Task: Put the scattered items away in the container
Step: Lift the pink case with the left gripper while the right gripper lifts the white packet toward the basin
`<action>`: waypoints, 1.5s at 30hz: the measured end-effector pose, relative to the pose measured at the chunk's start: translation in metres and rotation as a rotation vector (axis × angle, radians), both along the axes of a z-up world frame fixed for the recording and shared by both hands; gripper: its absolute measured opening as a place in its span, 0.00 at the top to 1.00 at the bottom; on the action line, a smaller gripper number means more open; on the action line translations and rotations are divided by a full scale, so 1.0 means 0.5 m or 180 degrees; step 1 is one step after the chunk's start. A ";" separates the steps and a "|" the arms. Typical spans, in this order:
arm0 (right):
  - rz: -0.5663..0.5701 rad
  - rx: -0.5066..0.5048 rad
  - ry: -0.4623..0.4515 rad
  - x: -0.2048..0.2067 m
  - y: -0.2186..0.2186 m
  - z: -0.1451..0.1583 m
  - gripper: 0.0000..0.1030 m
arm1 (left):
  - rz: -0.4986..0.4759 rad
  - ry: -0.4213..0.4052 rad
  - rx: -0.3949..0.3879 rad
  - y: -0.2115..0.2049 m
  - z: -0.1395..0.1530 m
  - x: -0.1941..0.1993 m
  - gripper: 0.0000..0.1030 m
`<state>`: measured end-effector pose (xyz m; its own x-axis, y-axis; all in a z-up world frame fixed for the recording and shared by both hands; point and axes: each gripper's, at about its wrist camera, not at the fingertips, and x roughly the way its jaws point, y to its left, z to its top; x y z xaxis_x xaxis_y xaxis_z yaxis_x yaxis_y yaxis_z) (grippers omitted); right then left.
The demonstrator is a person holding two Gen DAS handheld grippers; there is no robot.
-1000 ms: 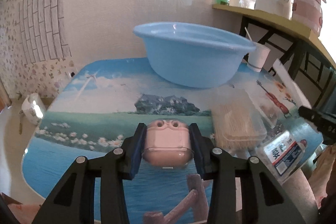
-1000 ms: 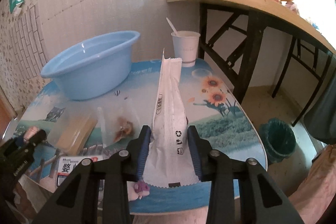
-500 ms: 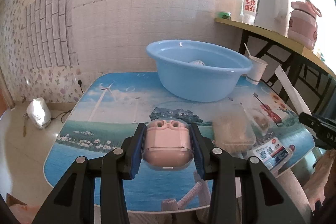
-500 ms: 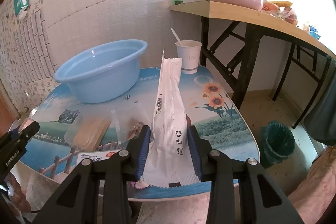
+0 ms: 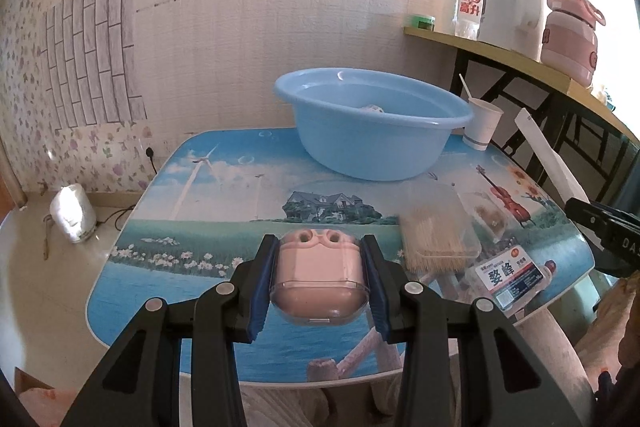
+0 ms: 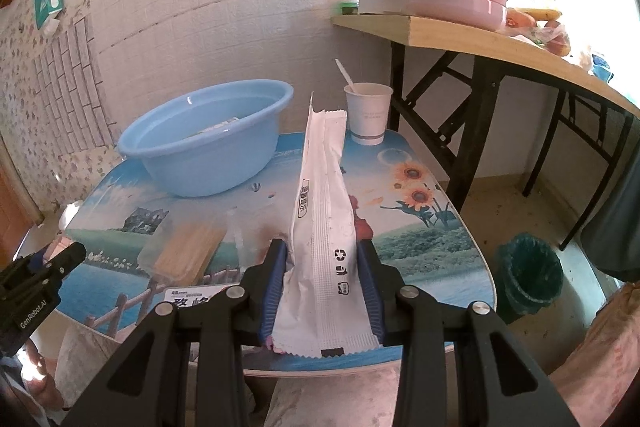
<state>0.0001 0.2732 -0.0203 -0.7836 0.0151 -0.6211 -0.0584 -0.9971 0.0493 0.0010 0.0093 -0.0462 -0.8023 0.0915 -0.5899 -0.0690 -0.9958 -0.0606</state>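
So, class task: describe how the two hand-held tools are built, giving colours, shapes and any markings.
Both the left tool and the right tool have matte black angular arms with round silver screws and blue ribbed pads. White lettering, GenRobot.AI, marks the left tool's side in the right view.

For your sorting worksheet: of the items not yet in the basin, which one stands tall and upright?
The white packet clamped in the right gripper; the pink case and toothpick box sit low.
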 end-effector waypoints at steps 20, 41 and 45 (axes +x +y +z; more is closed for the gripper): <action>0.0109 0.0007 0.0048 -0.010 -0.015 0.020 0.64 | -0.0053 0.0208 -0.0075 -0.005 0.050 -0.009 0.62; 0.0229 -0.0065 0.0242 -0.022 -0.014 0.086 0.64 | -0.0109 0.0323 0.0001 0.017 0.090 -0.032 0.62; 0.0336 -0.0182 0.0279 -0.050 -0.023 0.133 0.64 | -0.0135 0.0335 0.0030 0.021 0.121 -0.059 0.62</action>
<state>-0.0249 0.2619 0.0461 -0.8303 -0.1037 -0.5476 0.0537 -0.9929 0.1066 -0.0287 0.0200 0.0144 -0.8550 0.1319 -0.5017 -0.1176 -0.9912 -0.0601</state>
